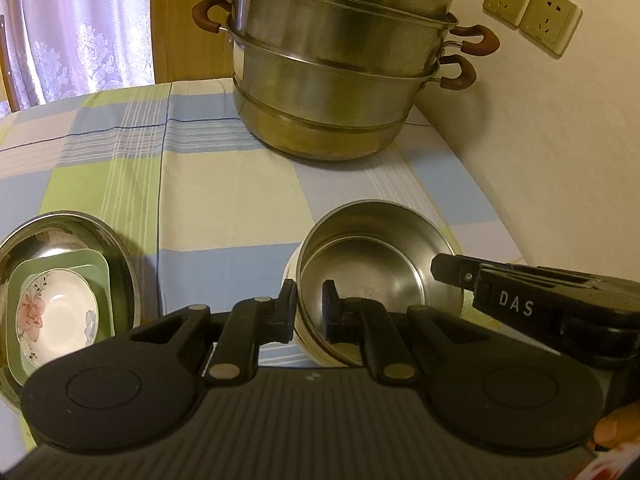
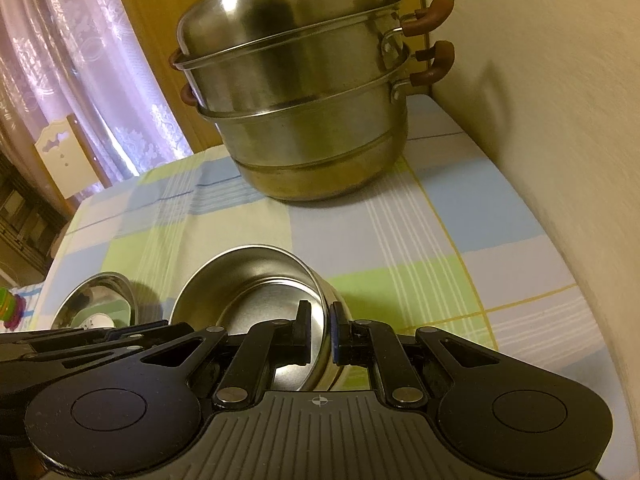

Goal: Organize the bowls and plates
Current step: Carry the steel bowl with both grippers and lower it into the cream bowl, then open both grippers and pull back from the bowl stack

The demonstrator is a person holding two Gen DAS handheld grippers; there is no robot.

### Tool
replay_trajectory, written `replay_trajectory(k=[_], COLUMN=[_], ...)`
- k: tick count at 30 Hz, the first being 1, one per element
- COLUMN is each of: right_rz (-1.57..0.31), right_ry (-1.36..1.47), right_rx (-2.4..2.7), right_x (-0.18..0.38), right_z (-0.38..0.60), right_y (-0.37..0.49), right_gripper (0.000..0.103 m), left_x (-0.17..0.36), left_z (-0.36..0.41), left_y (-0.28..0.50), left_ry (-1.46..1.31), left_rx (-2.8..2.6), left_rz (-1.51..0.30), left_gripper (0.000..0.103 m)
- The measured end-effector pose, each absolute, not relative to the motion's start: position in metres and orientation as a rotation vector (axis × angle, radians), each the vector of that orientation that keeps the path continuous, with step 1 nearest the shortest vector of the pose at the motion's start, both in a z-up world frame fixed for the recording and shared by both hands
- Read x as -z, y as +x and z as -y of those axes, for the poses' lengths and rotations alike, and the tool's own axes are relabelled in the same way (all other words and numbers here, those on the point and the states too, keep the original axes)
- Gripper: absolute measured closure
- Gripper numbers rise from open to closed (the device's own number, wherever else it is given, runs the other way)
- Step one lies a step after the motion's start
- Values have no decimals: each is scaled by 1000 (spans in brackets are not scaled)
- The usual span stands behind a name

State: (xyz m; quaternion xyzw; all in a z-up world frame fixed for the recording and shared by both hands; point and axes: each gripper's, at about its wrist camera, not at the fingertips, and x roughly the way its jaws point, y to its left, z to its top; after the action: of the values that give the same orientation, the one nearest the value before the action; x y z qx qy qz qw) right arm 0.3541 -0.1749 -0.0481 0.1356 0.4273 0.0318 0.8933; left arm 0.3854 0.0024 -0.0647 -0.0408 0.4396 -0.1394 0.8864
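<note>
The left gripper (image 1: 309,305) and the right gripper (image 2: 321,330) both clamp the rim of the steel bowl (image 1: 376,264), one on each side. To the left of the left gripper stands a steel basin (image 1: 120,256) holding a flowered bowl (image 1: 56,316)

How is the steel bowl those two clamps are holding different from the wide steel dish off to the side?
The steel bowl is deep with steep walls; the steel dish is shallower and wider. The bowl is tilted, its rim pinched by the left gripper and right gripper; nothing grips the dish. The bowl is empty; the dish holds a green dish and a floral bowl. Both are shiny metal.
</note>
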Motion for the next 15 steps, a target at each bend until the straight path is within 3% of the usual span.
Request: replay_trajectory(k=[6, 10, 15], right_rz=[-886, -868, -855], right_ry=[277, 287, 301], right_rx=[-73, -76, -81], right_x=[46, 42, 35], right_z=[174, 175, 176], right_y=[348, 342, 330], right_gripper=[89, 67, 61], left_x=[60, 56, 48], left_z=[-3, -5, -9], left_y=[380, 373, 360], left_ry=[-84, -89, -90], left_rx=[292, 294, 290], left_rz=[-906, -897, -886], left_gripper=[93, 92, 88])
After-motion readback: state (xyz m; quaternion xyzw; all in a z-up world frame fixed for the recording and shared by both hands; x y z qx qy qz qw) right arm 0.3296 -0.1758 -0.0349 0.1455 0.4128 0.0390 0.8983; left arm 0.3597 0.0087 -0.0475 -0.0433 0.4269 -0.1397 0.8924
